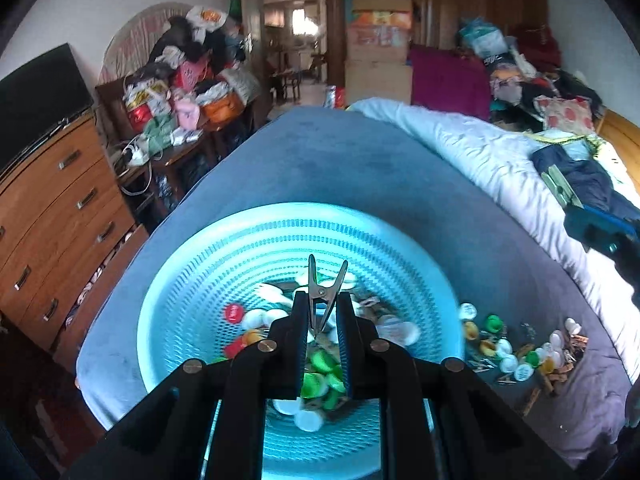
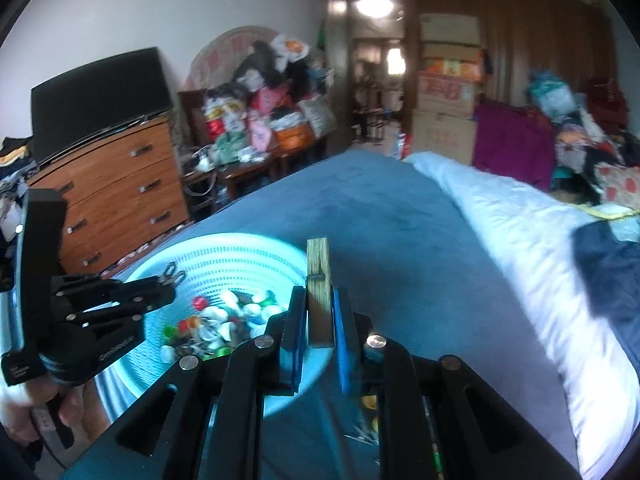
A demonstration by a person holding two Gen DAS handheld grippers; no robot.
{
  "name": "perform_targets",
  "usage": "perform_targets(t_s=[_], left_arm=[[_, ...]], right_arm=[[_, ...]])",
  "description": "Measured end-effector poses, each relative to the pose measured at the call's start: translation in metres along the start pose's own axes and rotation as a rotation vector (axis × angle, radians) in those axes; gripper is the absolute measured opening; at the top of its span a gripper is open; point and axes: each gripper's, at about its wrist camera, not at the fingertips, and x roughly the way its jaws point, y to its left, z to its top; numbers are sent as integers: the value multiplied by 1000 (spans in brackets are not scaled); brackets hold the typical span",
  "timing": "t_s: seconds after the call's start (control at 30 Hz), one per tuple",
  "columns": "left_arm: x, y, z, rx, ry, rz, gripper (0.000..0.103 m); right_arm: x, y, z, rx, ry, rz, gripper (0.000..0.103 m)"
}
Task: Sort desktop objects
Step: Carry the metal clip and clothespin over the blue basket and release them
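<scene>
- Here, the left gripper (image 1: 323, 312) is clamped on a silver metal spring clip (image 1: 325, 298), its two prongs sticking up past the fingertips above the pale turquoise perforated plastic basket (image 1: 192, 280).
- The right gripper (image 2: 316, 312) pinches an upright wooden clothespin (image 2: 319, 292) over the blue-grey fabric surface (image 2: 400, 248), beside the basket's rim.
- The basket holds mixed bottle caps (image 1: 320, 364) (red, white, green), blurred and partly hidden behind the black fingers.
- A sorted scatter of caps and pegs (image 1: 520, 352) lies right of the basket; the smaller pieces are hard to make out.
</scene>
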Motion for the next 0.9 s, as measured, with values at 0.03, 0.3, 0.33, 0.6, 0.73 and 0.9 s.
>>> perform_targets(t_s=[0.03, 0.3, 0.33, 0.6, 0.73, 0.9], left_arm=[[6, 7, 3, -7, 19, 0, 14], [50, 42, 11, -31, 157, -19, 14], [54, 44, 9, -31, 169, -14, 14], [63, 49, 5, -34, 173, -1, 14], [63, 46, 8, -24, 165, 3, 14], [65, 46, 10, -25, 162, 5, 14]], right_arm=[[8, 4, 3, 1, 16, 24, 13], [68, 15, 14, 37, 175, 147, 13], [73, 15, 14, 41, 187, 155, 13], [86, 24, 15, 27, 207, 165, 13], [88, 26, 13, 27, 209, 169, 13], [88, 28, 10, 28, 209, 169, 13]])
